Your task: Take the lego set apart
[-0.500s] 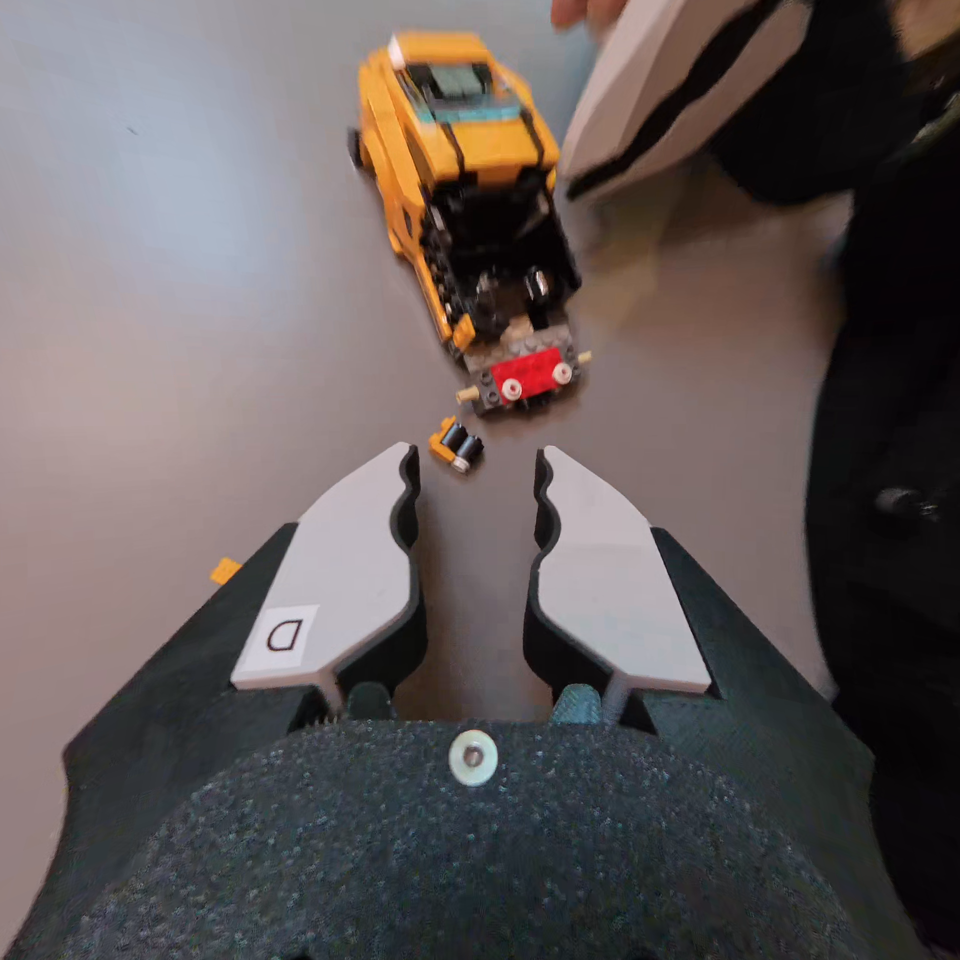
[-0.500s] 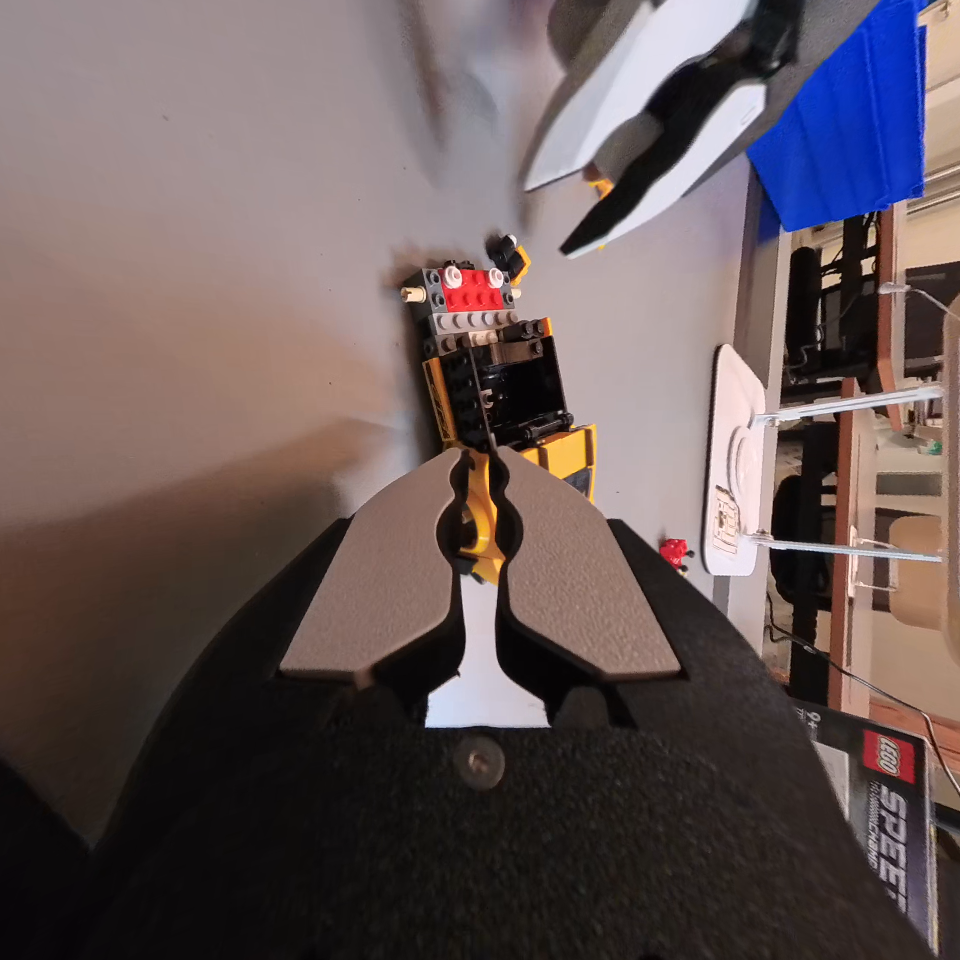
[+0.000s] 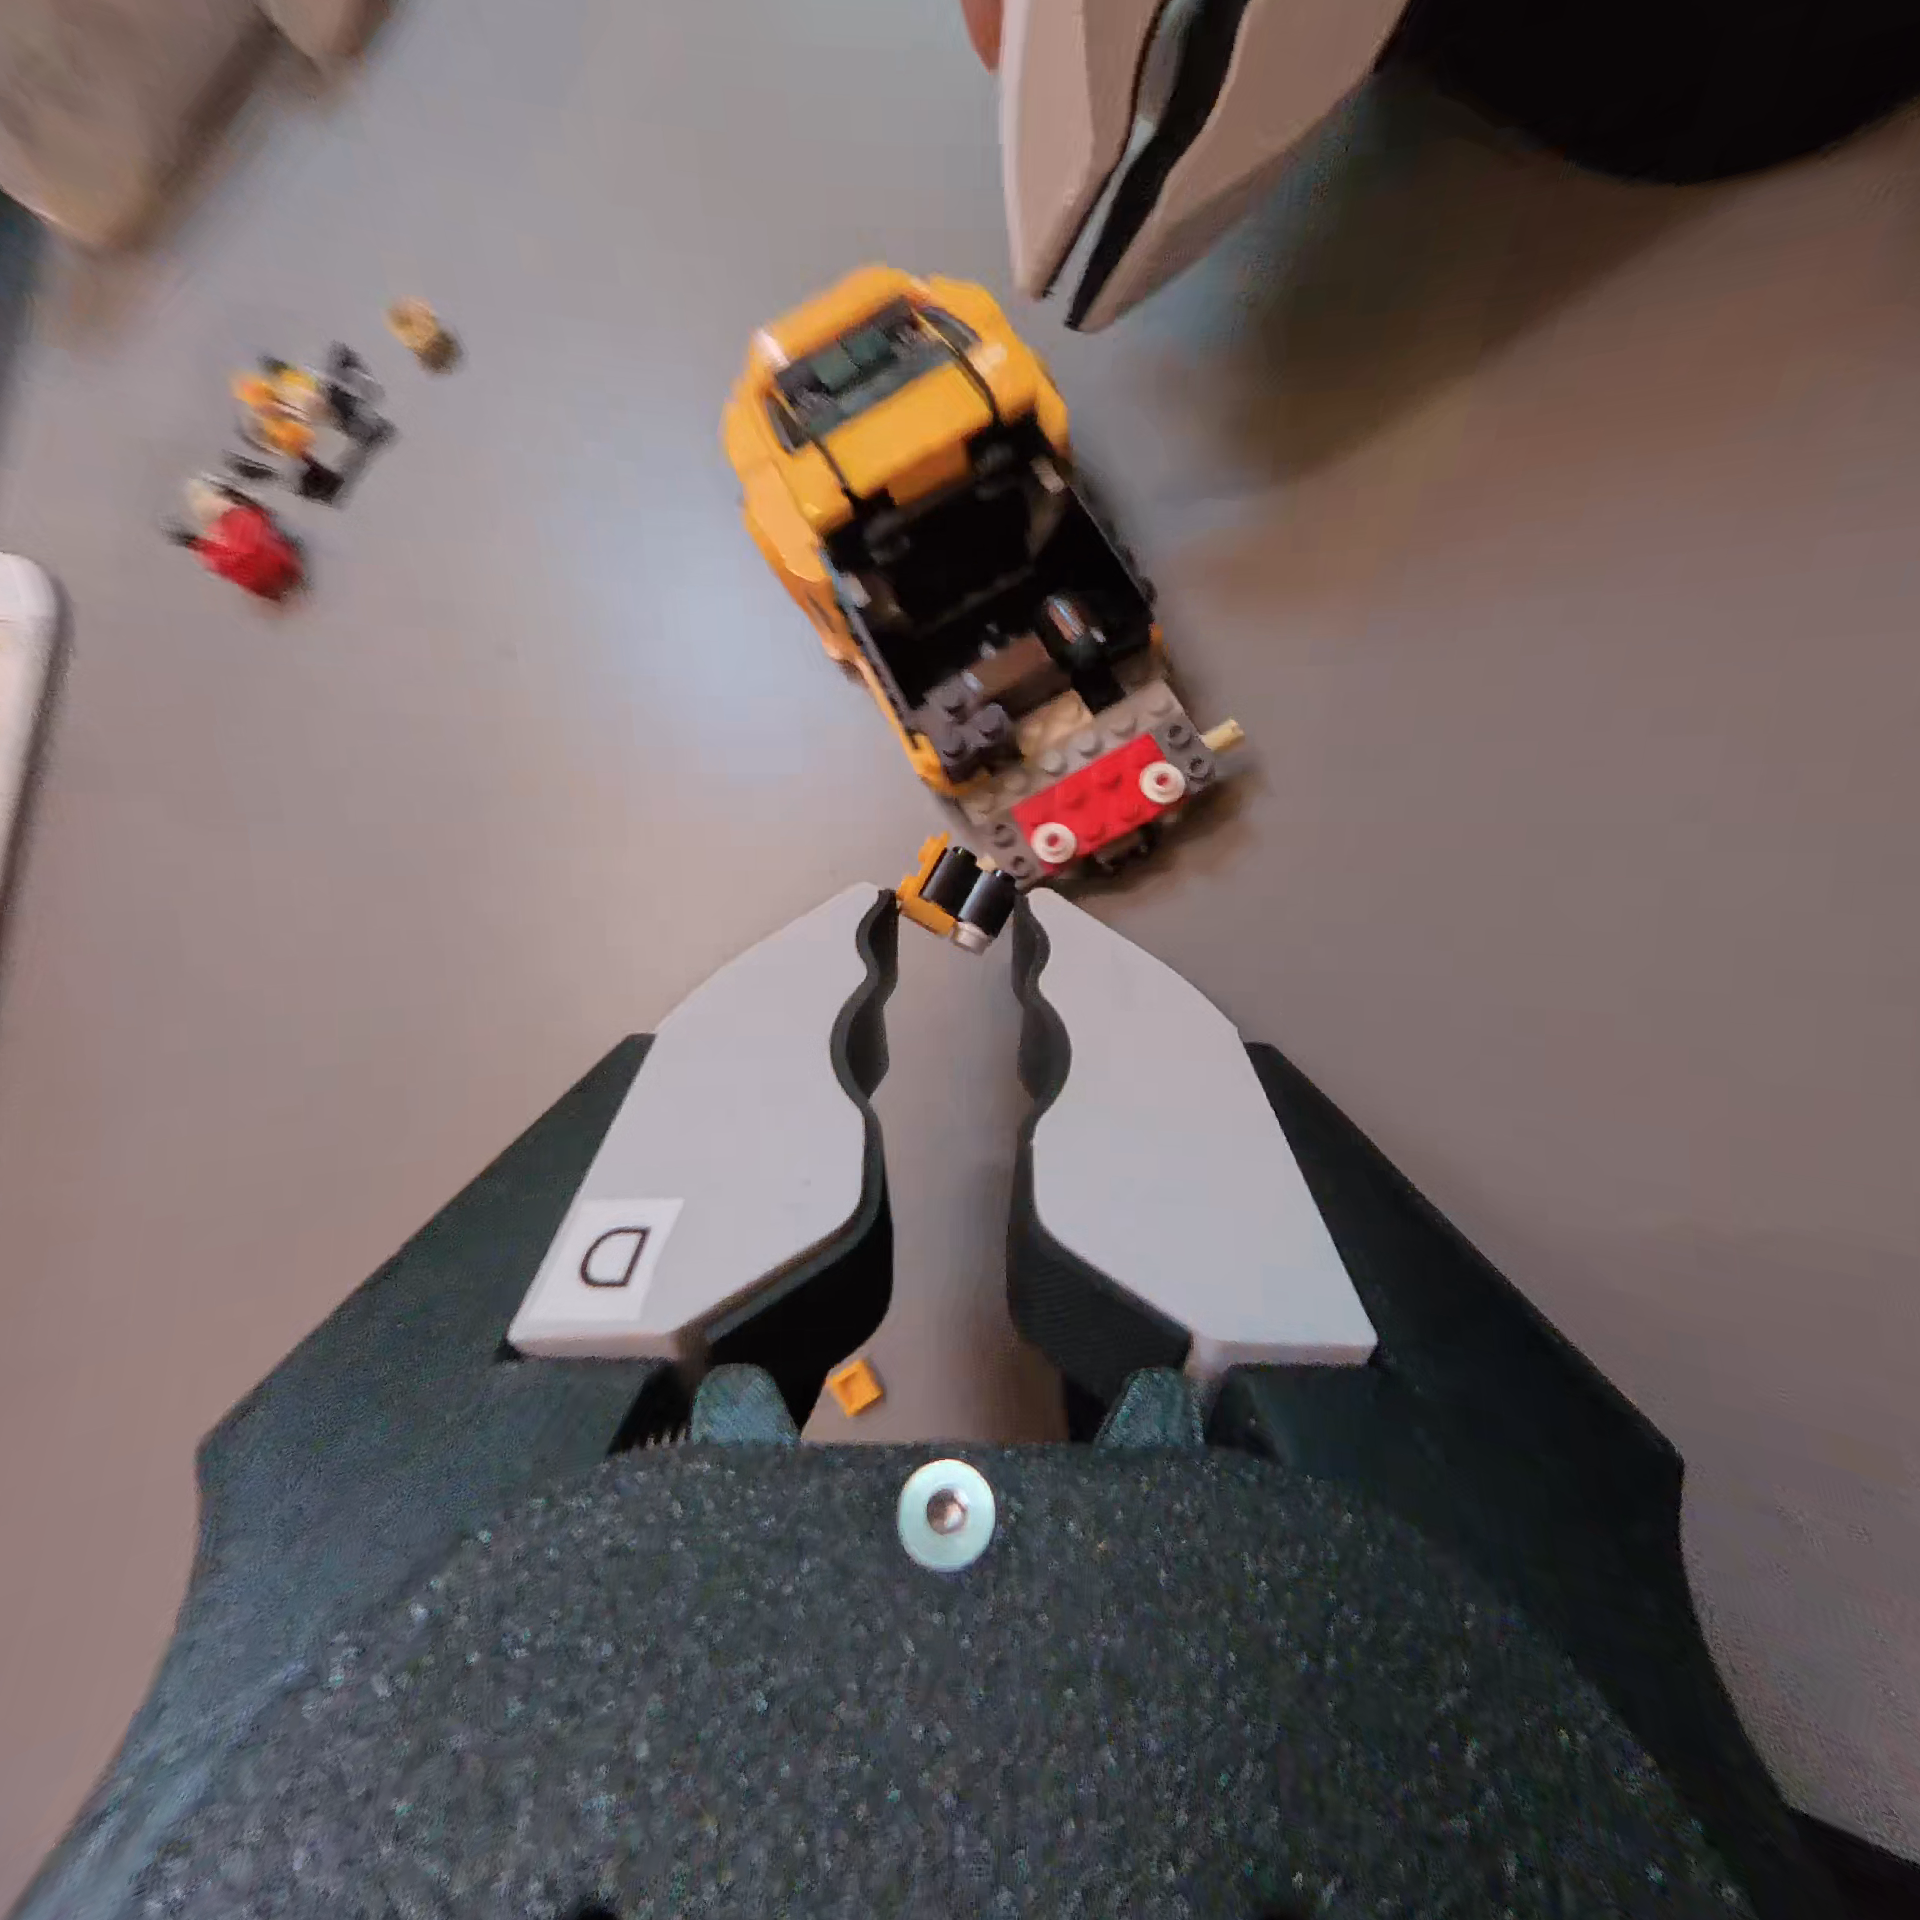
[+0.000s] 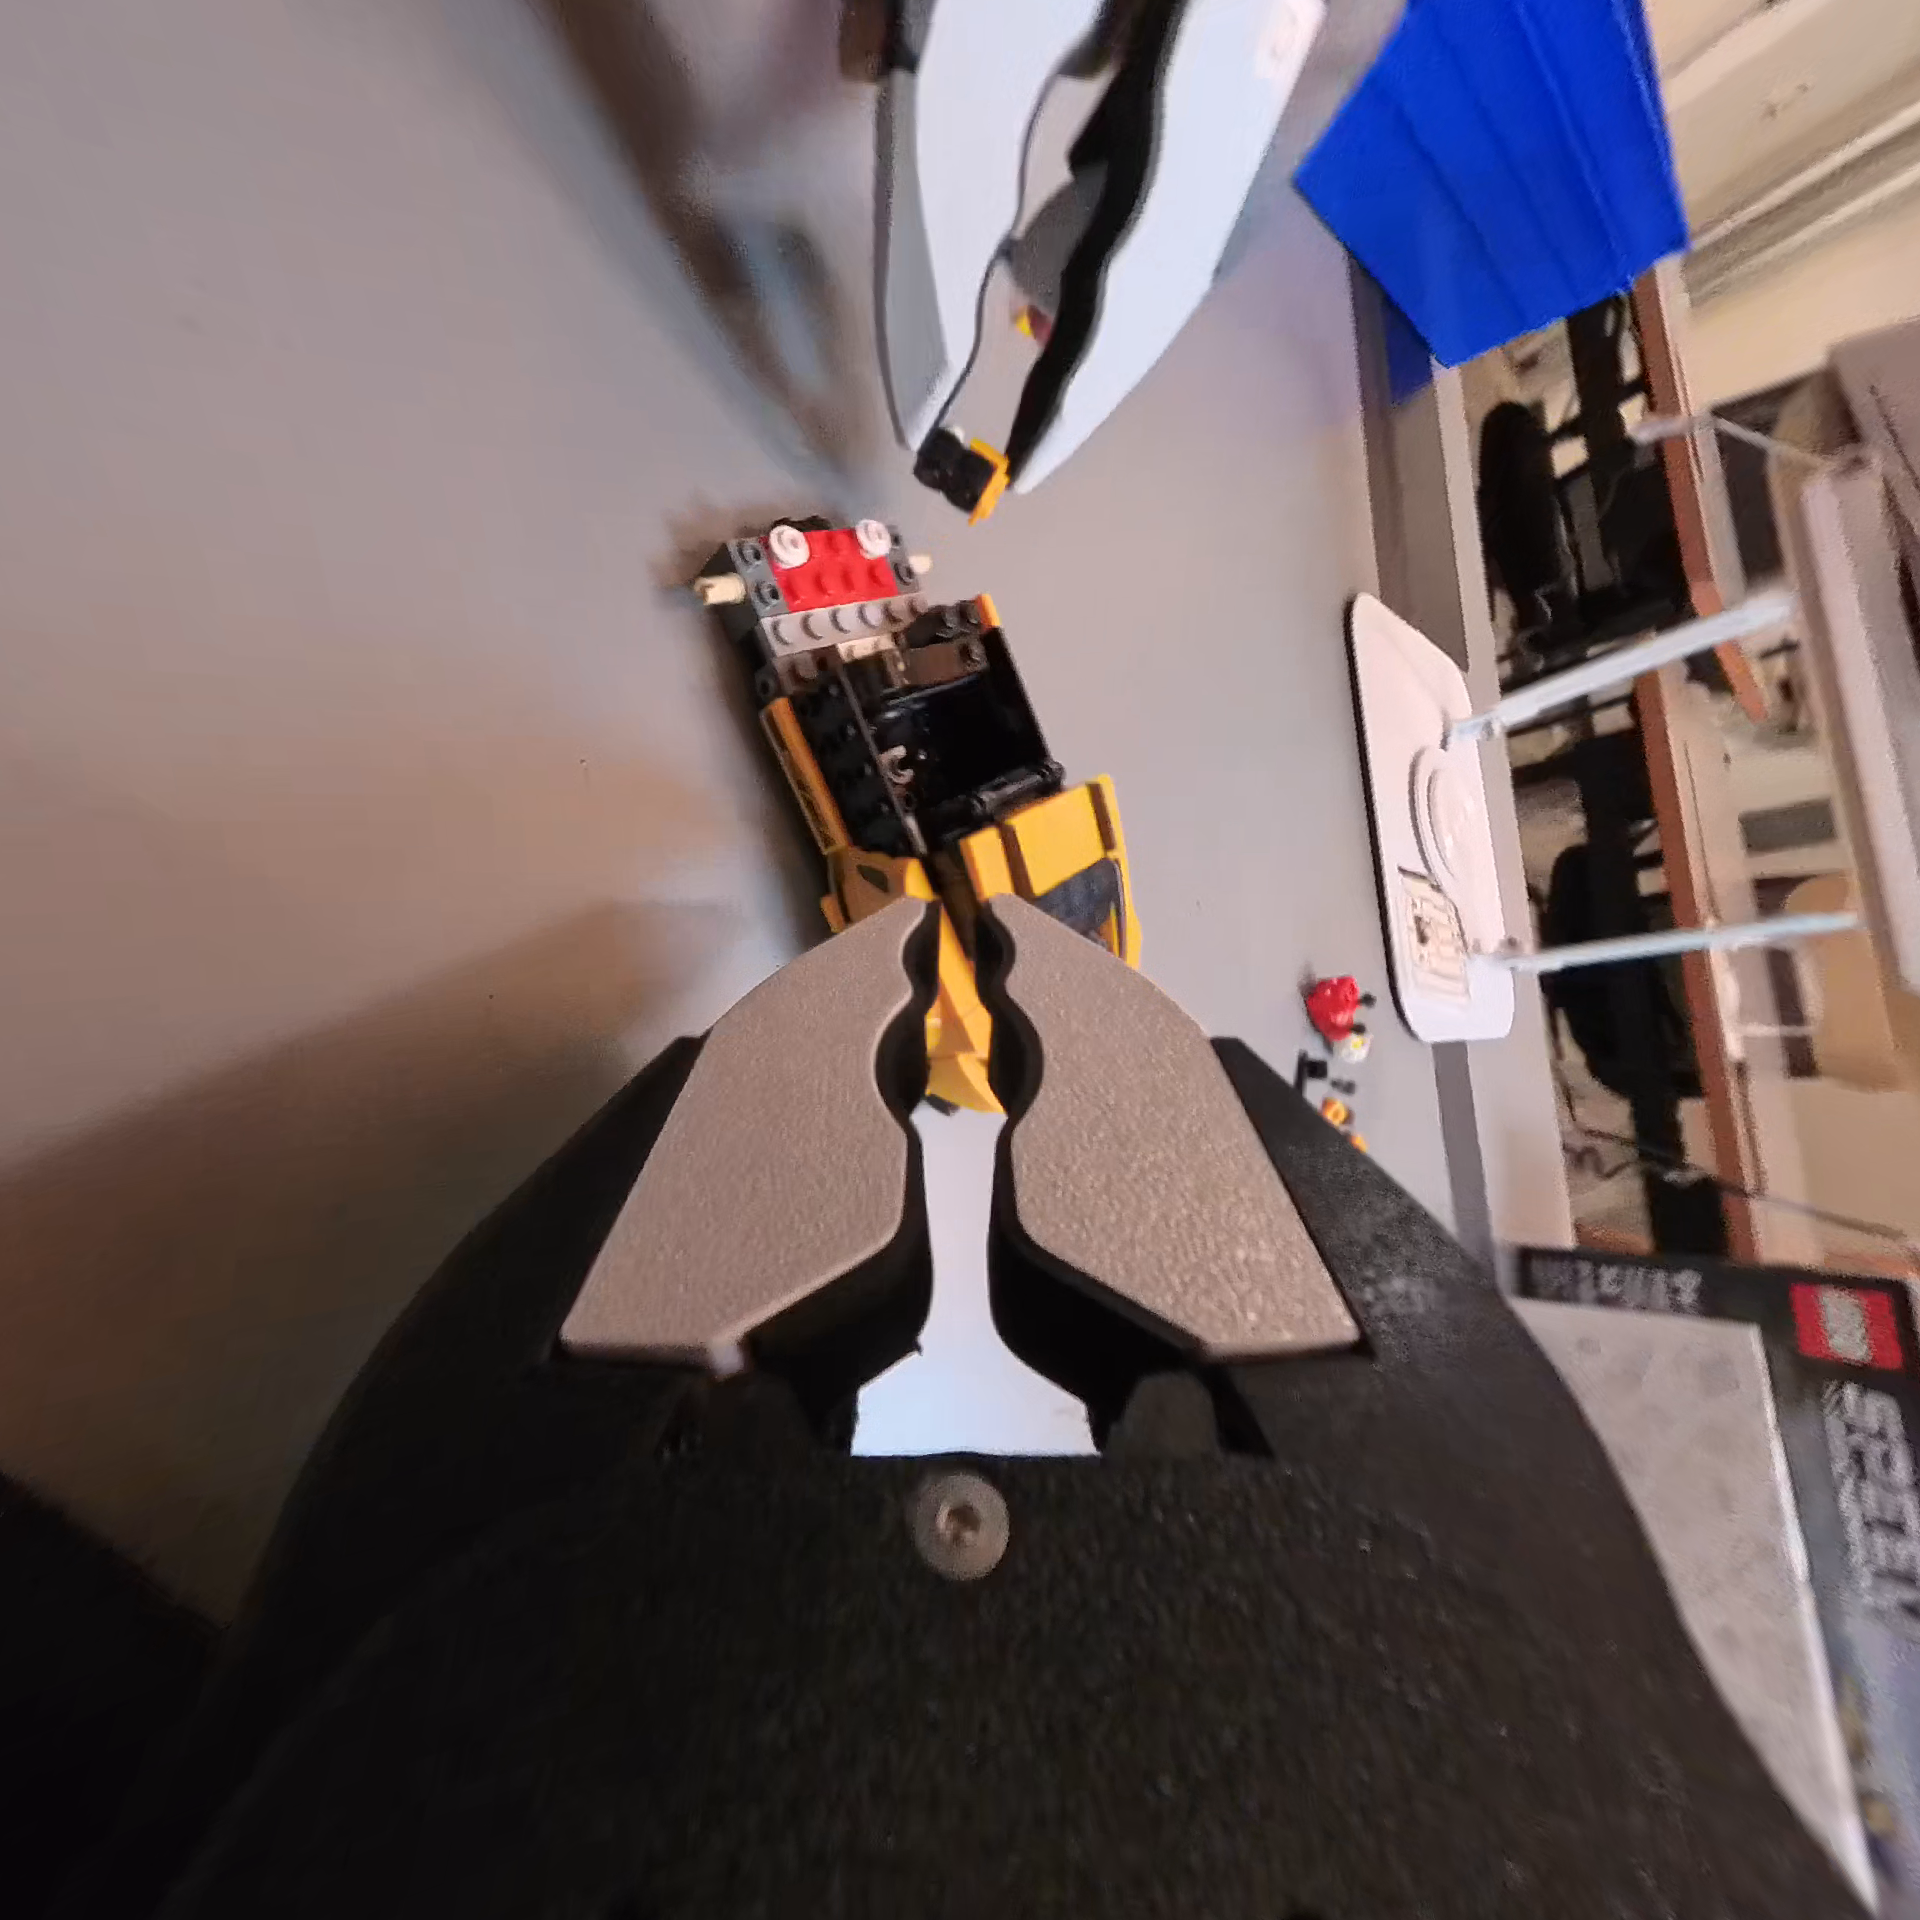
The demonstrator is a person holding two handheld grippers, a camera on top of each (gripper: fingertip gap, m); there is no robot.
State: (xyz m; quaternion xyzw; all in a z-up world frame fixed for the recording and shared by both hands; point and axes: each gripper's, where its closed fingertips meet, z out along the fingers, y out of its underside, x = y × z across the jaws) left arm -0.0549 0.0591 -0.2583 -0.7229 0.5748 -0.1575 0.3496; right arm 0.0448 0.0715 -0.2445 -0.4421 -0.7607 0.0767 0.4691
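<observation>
Two grippers face each other over a yellow lego car (image 3: 894,488) that lies on the grey worktop (image 3: 416,935). Its roof and nose are glossy yellow with thin black stripes. The rear half is stripped to an open black cavity, ending in a studded grey plate with a red brick (image 3: 1101,805) and two white round studs.

At that stripped end, the left gripper (image 3: 948,914) has its matte grey, wavy-edged fingers spread moderately. A small black-and-orange piece (image 3: 961,894) sits right at their tips; in the right wrist view it looks pinched there, but contact is unclear. One finger bears a white sticker with a single printed letter. A tiny orange tile (image 3: 857,1387) lies on the worktop beneath this gripper.

The right gripper (image 4: 961,914) has its rough-textured fingers narrowed to a slim gap over the car's yellow nose; whether they touch it I cannot tell.

Loose parts (image 3: 281,468), blurred, red, black and orange, lie well apart to one side. A printed black box (image 4: 1849,1455) carries a red logo.
</observation>
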